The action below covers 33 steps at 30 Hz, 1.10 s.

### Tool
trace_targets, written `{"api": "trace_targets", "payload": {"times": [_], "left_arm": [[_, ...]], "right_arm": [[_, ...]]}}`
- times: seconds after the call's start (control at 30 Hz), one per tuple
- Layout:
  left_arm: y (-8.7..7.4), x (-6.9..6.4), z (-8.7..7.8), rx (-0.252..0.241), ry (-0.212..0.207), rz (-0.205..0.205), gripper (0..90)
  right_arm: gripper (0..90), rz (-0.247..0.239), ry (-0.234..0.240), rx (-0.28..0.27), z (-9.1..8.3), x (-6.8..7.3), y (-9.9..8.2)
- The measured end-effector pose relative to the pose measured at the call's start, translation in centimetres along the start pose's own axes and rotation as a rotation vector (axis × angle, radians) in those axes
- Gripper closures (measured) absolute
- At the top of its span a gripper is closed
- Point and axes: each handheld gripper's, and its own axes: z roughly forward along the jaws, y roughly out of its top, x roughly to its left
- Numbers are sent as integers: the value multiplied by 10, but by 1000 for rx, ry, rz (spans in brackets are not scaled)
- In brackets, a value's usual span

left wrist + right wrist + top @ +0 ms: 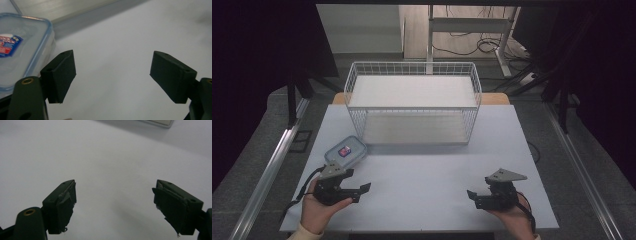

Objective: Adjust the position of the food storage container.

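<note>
- The lidded plastic food container (345, 151) sits flat on the white counter (427, 175), at its left, just short of the wire basket (412, 102). It has a clear lid with a blue seal rim and a small red and blue label on top. Lying lid-up and in the open, it looks set out so it can be reached from the near side without anything in the way.
- The wire basket stands at the far middle of the counter with its open top facing up and a pale liner on its floor. To my eye it is placed there as a likely drop-off spot, though nothing lies in it.
- The left gripper (359, 192) is the nearer of the two to the container: it rests just on the near side of it, apart from it, not touching. In the left gripper view the container's corner (22, 50) shows just beyond the left finger (60, 75).
- Its fingers are spread wide with bare counter between them, holding nothing. The person's left hand (319, 210) cups it from below and behind, low over the counter, aimed rightward and a little far.
- The right gripper (474, 197) sits at the near right, well apart from the container. Its fingers (61, 205) are likewise spread wide and empty, the pads looking frayed at the edges.
- The right hand (512, 215) holds it low, pointing left toward the middle, so the two grippers face each other in what I take as a ready stance.
</note>
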Motion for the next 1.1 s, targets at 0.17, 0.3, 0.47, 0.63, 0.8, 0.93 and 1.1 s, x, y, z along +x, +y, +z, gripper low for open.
{"api": "trace_targets", "payload": {"times": [0.17, 0.3, 0.47, 0.63, 0.8, 0.93, 1.1], "left_arm": [[13, 18, -4, 11, 16, -1, 209], [25, 34, -8, 11, 31, 0, 242], [42, 55, -9, 38, 47, 39, 304], [54, 75, -5, 63, 62, 40, 350], [66, 110, 9, 96, 106, 13, 541], [73, 134, 21, 137, 96, -18, 708], [78, 156, 35, 202, 119, -50, 804]], "right_arm": [[185, 1, 0, 2, 0, 0, 0], [183, -4, 0, 6, 2, 1, 0], [175, -20, 14, -12, 1, 2, 0], [176, -24, 16, -5, 2, 3, -1], [176, -31, 13, 3, 4, 4, -1], [176, -34, 8, 5, 4, 5, -2], [176, -37, -2, 12, 5, 2, -3]]}}
